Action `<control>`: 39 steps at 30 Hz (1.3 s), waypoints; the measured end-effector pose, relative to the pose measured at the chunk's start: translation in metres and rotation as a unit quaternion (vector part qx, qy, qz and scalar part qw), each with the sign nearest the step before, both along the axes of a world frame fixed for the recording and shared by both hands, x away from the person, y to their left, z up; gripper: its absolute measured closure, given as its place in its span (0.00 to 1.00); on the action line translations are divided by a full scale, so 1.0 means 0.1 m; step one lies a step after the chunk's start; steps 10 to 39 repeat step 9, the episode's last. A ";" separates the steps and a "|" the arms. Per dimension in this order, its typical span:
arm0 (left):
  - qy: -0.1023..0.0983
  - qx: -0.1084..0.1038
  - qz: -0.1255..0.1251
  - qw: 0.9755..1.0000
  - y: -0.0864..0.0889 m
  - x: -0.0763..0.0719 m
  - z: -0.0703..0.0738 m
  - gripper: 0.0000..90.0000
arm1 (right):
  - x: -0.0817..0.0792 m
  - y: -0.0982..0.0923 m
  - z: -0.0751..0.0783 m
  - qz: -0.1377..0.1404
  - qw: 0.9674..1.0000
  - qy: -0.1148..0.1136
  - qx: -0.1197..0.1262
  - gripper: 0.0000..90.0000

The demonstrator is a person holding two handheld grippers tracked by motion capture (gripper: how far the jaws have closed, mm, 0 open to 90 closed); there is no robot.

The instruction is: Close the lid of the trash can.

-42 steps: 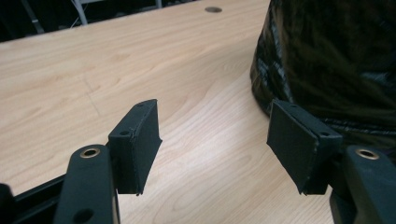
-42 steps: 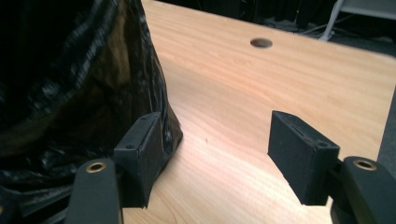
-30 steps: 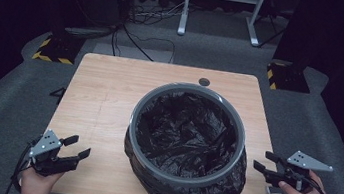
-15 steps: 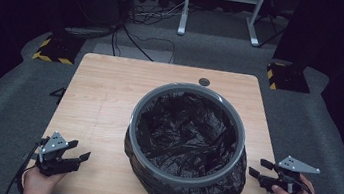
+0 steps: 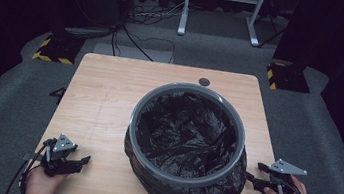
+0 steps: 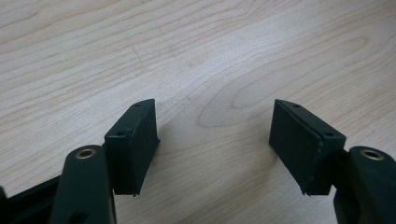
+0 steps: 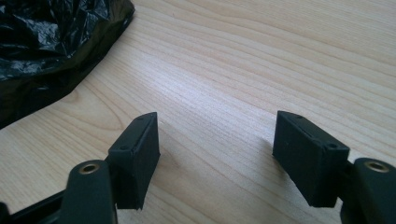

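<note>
Darkness swallows the room beyond the wooden table (image 5: 109,99), and no writing can be read anywhere. At the near left corner the left gripper (image 5: 82,160) rests low with jaws spread wide and empty. Mid-table stands a grey-rimmed bin (image 5: 186,134) lined with a crumpled black bag (image 7: 42,42), its depths unclear. At the near right edge, the right gripper (image 5: 257,173) is also wide apart, holding nothing.

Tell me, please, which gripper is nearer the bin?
Right. The right gripper sits just beside the bin, near its bag; the left gripper is farther off.
</note>
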State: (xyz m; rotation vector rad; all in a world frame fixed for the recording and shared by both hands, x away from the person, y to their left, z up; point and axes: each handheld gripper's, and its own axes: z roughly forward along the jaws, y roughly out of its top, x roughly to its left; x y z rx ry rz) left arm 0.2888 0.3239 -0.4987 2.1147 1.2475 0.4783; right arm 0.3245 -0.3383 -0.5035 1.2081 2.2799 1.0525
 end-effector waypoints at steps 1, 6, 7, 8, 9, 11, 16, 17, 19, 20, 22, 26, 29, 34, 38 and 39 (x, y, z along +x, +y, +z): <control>-0.007 -0.003 -0.002 1.000 0.01 0.00 -0.02 0.34 | 0.00 0.01 0.00 0.001 1.000 -0.002 -0.004 0.35; -0.030 -0.018 -0.010 0.999 0.05 0.00 -0.08 0.28 | 0.00 0.03 0.00 0.004 1.000 -0.004 -0.012 0.32; -0.030 -0.019 -0.010 0.999 0.05 0.00 -0.08 0.28 | 0.00 0.03 -0.01 0.006 1.000 -0.004 -0.013 0.31; -0.031 -0.018 -0.012 0.999 0.05 0.01 -0.08 0.28 | 0.00 0.03 -0.01 0.008 1.000 -0.004 -0.013 0.30; -0.031 -0.018 -0.012 0.999 0.05 0.01 -0.08 0.28 | 0.00 0.03 -0.01 0.008 1.000 -0.003 -0.013 0.30; -0.031 -0.018 -0.012 0.999 0.05 0.01 -0.08 0.28 | 0.00 0.03 -0.01 0.008 1.000 -0.003 -0.013 0.30; -0.031 -0.018 -0.012 0.999 0.05 0.01 -0.08 0.28 | 0.00 0.03 -0.01 0.008 1.000 -0.003 -0.013 0.30; -0.031 -0.018 -0.012 0.999 0.05 0.01 -0.08 0.28 | 0.00 0.03 -0.01 0.008 1.000 -0.003 -0.013 0.30; -0.031 -0.018 -0.012 0.999 0.05 0.01 -0.08 0.28 | 0.00 0.03 -0.01 0.008 1.000 -0.003 -0.013 0.30; -0.031 -0.018 -0.012 0.999 0.05 0.01 -0.08 0.28 | 0.00 0.03 -0.01 0.008 1.000 -0.003 -0.013 0.30; -0.031 -0.018 -0.012 0.999 0.05 0.01 -0.08 0.28 | 0.00 0.03 -0.01 0.008 1.000 -0.003 -0.013 0.30; -0.031 -0.018 -0.012 0.999 0.05 0.01 -0.08 0.28 | 0.00 0.03 -0.01 0.008 1.000 -0.003 -0.013 0.30; -0.031 -0.018 -0.012 0.999 0.05 0.01 -0.08 0.28 | 0.00 0.03 -0.01 0.008 1.000 -0.003 -0.013 0.30; -0.031 -0.018 -0.012 0.999 0.05 0.01 -0.08 0.28 | 0.00 0.03 -0.01 0.008 1.000 -0.003 -0.013 0.30; -0.031 -0.018 -0.012 0.999 0.05 0.01 -0.08 0.28 | 0.00 0.03 -0.01 0.008 1.000 -0.003 -0.013 0.30; -0.031 -0.018 -0.012 0.999 0.05 0.01 -0.08 0.28 | 0.00 0.03 -0.01 0.008 1.000 -0.003 -0.013 0.30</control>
